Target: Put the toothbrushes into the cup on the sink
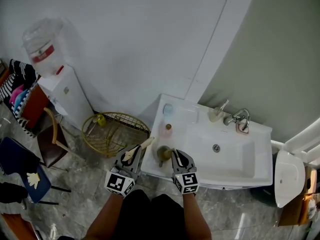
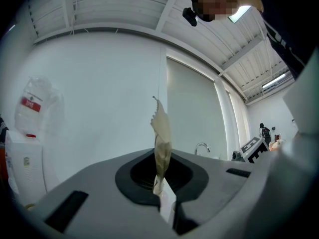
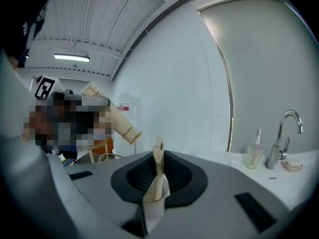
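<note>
My left gripper [image 1: 134,153] is shut on a long beige paper toothbrush packet [image 1: 141,148] at the sink's front left corner. In the left gripper view the packet's torn, jagged end [image 2: 160,133] stands up between the shut jaws. The right gripper [image 1: 173,154] is close beside it, shut on a small piece of beige wrapper [image 3: 158,176]. From the right gripper view the packet [image 3: 113,117] shows at the left, slanting. A clear cup [image 1: 216,115] with one toothbrush [image 3: 257,139] in it stands at the back of the white sink [image 1: 260,154], left of the faucet [image 1: 240,118].
A blue cup [image 1: 168,109] and a pink bottle [image 1: 166,130] stand on the sink's left ledge. On the floor to the left are a round wire basket [image 1: 112,131], a wooden chair [image 1: 50,139] and a water dispenser [image 1: 65,89]. A white fixture [image 1: 289,176] is at the right.
</note>
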A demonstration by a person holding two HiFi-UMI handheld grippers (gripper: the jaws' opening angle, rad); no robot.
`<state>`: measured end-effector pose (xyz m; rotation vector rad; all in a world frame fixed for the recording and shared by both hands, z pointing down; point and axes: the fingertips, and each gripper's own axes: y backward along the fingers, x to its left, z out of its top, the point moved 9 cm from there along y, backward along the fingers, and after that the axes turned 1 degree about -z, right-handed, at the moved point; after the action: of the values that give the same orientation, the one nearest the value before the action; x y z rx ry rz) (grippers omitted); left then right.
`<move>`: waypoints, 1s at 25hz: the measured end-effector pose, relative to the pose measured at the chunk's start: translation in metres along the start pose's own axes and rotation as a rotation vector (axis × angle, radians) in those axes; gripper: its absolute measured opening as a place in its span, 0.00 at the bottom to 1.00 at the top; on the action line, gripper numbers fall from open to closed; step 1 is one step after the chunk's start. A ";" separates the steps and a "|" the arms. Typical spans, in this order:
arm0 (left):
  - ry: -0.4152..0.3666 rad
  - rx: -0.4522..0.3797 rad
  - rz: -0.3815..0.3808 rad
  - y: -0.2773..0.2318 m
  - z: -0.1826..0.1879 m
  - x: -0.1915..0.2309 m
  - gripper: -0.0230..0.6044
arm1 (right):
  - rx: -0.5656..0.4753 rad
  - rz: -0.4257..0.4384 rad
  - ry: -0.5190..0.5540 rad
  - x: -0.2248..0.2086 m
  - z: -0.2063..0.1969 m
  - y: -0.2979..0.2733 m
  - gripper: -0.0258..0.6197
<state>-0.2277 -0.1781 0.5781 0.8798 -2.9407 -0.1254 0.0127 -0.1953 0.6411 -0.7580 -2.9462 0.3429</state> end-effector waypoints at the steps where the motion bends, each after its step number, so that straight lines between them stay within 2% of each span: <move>1: 0.001 -0.003 0.002 0.000 0.000 0.000 0.08 | 0.001 0.001 0.003 0.000 -0.001 -0.001 0.12; 14: 0.016 0.006 0.010 0.002 -0.004 0.002 0.08 | 0.028 0.033 0.042 0.003 -0.005 -0.005 0.13; 19: 0.019 0.002 0.011 0.000 -0.003 0.001 0.08 | -0.003 0.049 0.019 0.001 -0.006 -0.003 0.38; 22: 0.020 -0.003 0.008 -0.001 -0.002 -0.001 0.08 | -0.033 0.046 -0.010 -0.003 0.000 0.002 0.46; 25: 0.024 -0.008 0.012 -0.001 0.004 -0.001 0.08 | -0.068 0.044 -0.039 -0.007 0.006 0.007 0.48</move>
<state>-0.2269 -0.1780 0.5738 0.8562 -2.9211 -0.1253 0.0210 -0.1934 0.6339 -0.8351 -2.9950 0.2642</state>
